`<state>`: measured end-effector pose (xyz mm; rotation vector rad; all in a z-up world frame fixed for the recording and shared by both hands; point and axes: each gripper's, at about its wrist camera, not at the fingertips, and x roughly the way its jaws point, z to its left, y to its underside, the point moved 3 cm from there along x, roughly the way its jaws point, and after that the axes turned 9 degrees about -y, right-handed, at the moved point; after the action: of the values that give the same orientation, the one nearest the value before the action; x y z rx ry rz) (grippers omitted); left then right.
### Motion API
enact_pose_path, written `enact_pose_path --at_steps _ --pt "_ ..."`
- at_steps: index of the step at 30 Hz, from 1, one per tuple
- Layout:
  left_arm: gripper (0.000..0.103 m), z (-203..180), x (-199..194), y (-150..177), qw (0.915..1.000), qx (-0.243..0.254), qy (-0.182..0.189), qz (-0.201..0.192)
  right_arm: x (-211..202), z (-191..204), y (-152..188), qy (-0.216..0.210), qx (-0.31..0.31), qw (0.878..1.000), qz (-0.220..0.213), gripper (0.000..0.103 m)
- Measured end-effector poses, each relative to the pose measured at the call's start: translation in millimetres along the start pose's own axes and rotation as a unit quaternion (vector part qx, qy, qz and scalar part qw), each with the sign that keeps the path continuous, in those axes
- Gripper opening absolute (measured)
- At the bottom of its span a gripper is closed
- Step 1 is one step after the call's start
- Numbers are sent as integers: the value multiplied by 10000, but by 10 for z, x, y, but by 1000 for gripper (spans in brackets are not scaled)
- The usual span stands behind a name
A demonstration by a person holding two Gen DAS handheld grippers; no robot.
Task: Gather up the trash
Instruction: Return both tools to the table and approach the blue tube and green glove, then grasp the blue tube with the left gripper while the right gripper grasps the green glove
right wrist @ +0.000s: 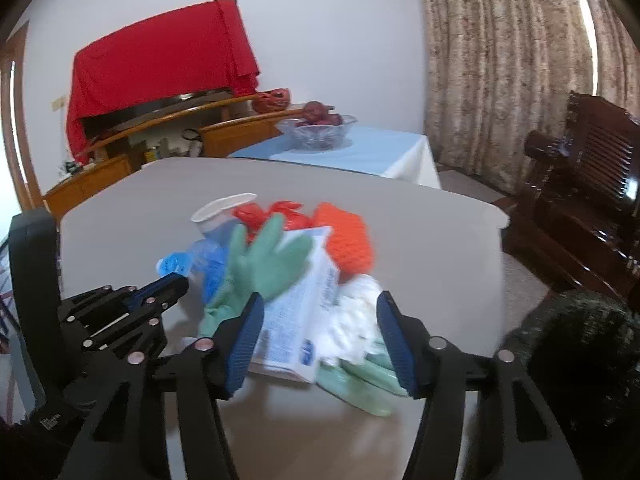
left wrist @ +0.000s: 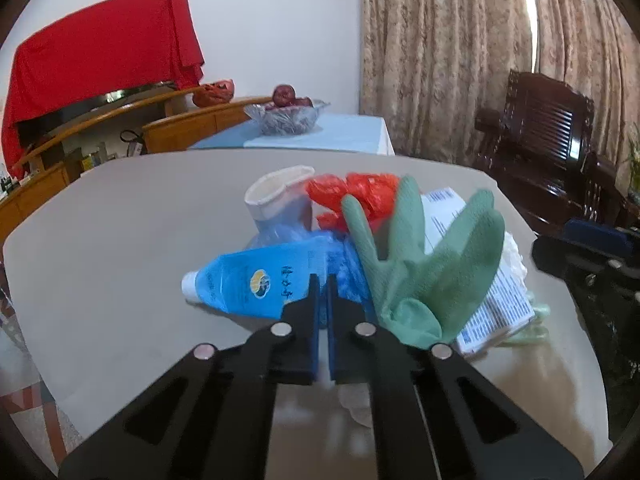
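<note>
We see a heap of trash near the middle of a grey table [left wrist: 120,208]. On its left lies a blue tube [left wrist: 256,280] with a white cap, pointing left. Our left gripper [left wrist: 323,280] has its jaws pressed together right at the tube's flat near end; the blue pads meet with almost no gap, and we cannot tell whether a thin edge of the tube is caught between them. Just right of it, a green rubber glove [left wrist: 420,264] stands up with its fingers spread, leaning on a white printed carton [left wrist: 500,304]. Behind them sit a squashed paper cup [left wrist: 276,200] and a crumpled red plastic bag [left wrist: 352,196].

From the right wrist view, our right gripper [right wrist: 320,332] stands partly open, its two pads on either side of the carton's near end and some white crumpled plastic [right wrist: 356,320]; the pads touch neither. An orange mesh piece [right wrist: 348,240] lies at the far right of the heap. Beyond the table, a glass bowl of fruit [left wrist: 286,118] rests on a blue cloth.
</note>
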<state>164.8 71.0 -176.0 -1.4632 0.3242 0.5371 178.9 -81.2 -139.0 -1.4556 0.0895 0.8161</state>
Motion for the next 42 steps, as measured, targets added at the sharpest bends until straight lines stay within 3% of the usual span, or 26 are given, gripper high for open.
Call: enact_pose_path --at_steps 14,17,18,19,23,26,31,35,42 --pt "0 131 10 19 9998 -12 -181 80 224 186 15 -259 18 9996 150 55" --pt "16 175 -15 65 9997 -63 -189 170 246 216 -9 -289 -12 9995 129 55" --pt "32 189 -25 86 9996 -43 -232 170 259 228 -17 -309 -29 9994 129 52" --pt "40 207 -33 101 9995 -38 -285 155 276 244 -22 -344 -47 9993 144 48" --pt "51 311 5 120 9988 -151 -412 235 353 308 -7 -459 -101 9987 216 42" --pt "62 391 100 156 9974 -237 -540 419 446 358 37 -471 -163 9981 350 32" --pt "70 509 324 215 9942 -392 -586 815 495 394 83 -610 -239 9971 395 8" --pt "70 585 509 266 9897 -599 -486 1208 505 395 124 -617 -277 9970 366 8" --pt "69 566 618 293 9869 -598 -187 1490 540 418 134 -654 -261 9970 337 8"
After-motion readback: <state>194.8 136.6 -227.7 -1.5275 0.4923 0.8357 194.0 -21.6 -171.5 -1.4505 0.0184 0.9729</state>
